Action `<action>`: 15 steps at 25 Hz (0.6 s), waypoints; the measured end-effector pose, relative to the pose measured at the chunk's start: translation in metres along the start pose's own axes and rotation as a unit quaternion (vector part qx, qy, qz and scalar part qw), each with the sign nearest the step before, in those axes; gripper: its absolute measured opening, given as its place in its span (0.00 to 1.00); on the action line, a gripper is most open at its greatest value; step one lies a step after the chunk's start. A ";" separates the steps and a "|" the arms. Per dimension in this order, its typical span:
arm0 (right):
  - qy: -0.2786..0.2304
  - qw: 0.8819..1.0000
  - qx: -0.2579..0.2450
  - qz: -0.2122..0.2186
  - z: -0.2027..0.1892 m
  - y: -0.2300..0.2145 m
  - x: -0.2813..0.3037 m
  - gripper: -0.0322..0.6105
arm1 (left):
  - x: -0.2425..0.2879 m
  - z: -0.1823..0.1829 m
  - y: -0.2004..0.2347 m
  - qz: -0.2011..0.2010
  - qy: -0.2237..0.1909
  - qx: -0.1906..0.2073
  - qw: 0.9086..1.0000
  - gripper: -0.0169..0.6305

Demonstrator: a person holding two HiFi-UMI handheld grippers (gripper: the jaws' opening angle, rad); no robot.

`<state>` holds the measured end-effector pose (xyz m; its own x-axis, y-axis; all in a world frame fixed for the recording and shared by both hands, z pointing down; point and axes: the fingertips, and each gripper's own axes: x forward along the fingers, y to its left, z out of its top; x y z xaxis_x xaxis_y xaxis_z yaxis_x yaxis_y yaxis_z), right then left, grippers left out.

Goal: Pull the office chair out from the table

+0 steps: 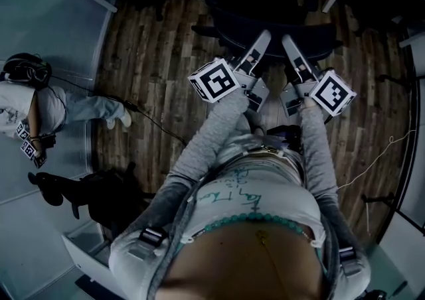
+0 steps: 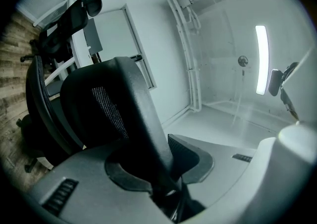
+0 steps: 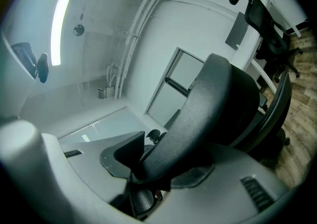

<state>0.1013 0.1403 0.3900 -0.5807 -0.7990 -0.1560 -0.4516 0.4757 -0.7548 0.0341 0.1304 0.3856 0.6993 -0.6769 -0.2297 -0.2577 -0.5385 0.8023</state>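
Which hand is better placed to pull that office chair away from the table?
Neither beats the other. The left gripper and the right gripper are each clamped on the top edge of the office chair, side by side in the head view. Pulling evenly with both looks best.

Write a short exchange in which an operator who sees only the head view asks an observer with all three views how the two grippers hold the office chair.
Operator: Is the left gripper actually gripping the chair?
Observer: Yes. Its own view shows the jaws clamped on the rim of the backrest.
Operator: And the right gripper?
Observer: Its jaws are shut on that rim too.
Operator: Is anything else nearby?
Observer: A second chair, with a headrest, stands beyond it.
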 end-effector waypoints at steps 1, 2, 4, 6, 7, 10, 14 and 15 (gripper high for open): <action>0.001 1.000 0.002 -0.002 0.000 0.001 0.001 0.31 | 0.000 0.001 -0.001 0.001 0.002 -0.004 1.000 0.21; 0.002 1.000 0.003 -0.004 0.000 0.002 0.002 0.31 | 0.000 0.002 -0.002 0.002 0.003 -0.006 1.000 0.21; 0.005 1.000 0.004 -0.006 0.001 0.003 0.003 0.31 | 0.000 0.004 -0.002 0.005 0.002 -0.009 1.000 0.21; 0.007 1.000 0.004 -0.007 0.002 0.005 0.004 0.31 | 0.000 0.006 -0.003 0.006 0.001 -0.012 1.000 0.21; 0.007 1.000 0.005 -0.008 0.002 0.006 0.005 0.31 | 0.000 0.007 -0.004 0.007 0.000 -0.013 1.000 0.21; 0.012 1.000 0.003 -0.010 0.003 0.008 0.005 0.31 | -0.001 0.008 -0.005 0.010 -0.001 -0.016 1.000 0.21; 0.017 1.000 0.005 -0.011 0.002 0.011 -0.001 0.31 | -0.003 0.006 -0.011 0.009 0.000 -0.019 1.000 0.21; 0.018 1.000 0.004 -0.010 0.002 0.013 -0.003 0.31 | -0.005 0.004 -0.012 0.013 0.001 -0.022 1.000 0.21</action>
<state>0.0987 0.1477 0.3790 -0.5965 -0.7939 -0.1182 -0.4571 0.4570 -0.7631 0.0309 0.1377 0.3748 0.6945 -0.6888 -0.2080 -0.2457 -0.4987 0.8312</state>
